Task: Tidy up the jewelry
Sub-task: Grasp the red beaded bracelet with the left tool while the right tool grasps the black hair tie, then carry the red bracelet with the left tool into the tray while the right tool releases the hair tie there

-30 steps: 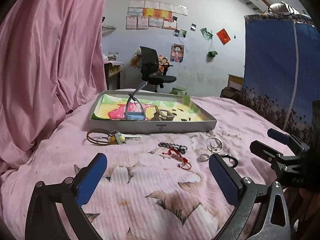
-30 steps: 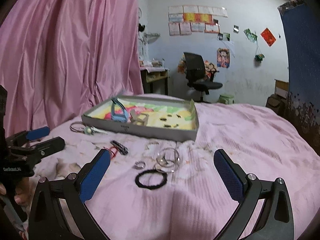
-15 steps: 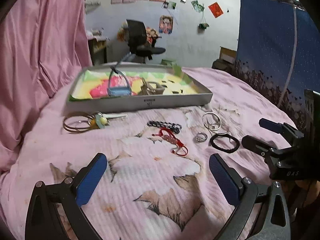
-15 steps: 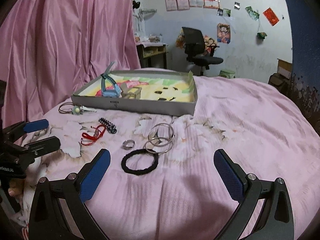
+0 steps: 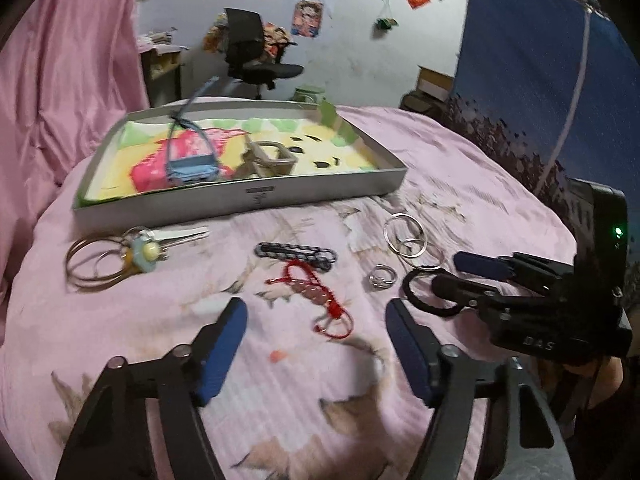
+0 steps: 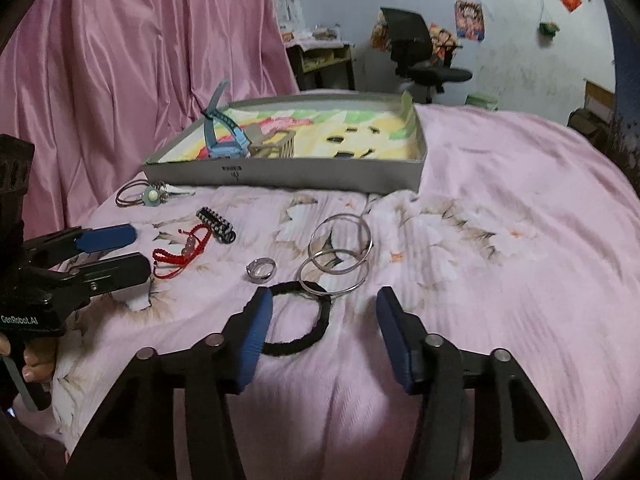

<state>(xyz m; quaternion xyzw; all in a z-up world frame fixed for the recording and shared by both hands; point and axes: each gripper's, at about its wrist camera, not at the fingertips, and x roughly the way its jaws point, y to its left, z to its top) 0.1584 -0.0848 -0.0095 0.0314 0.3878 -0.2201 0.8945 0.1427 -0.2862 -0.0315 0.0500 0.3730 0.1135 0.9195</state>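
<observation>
Closing empty: left gripper (image 5: 316,312), right gripper (image 6: 324,304); on bed, two silver bangles (image 6: 340,256), one ring (image 6: 261,269), one black hairband (image 6: 298,320)

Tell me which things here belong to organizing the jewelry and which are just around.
Job: red cord bracelet, black hair tie, silver ring, silver bangles, braided bracelet, tray.
Just around: office chair, pink curtain, wall posters.
</observation>
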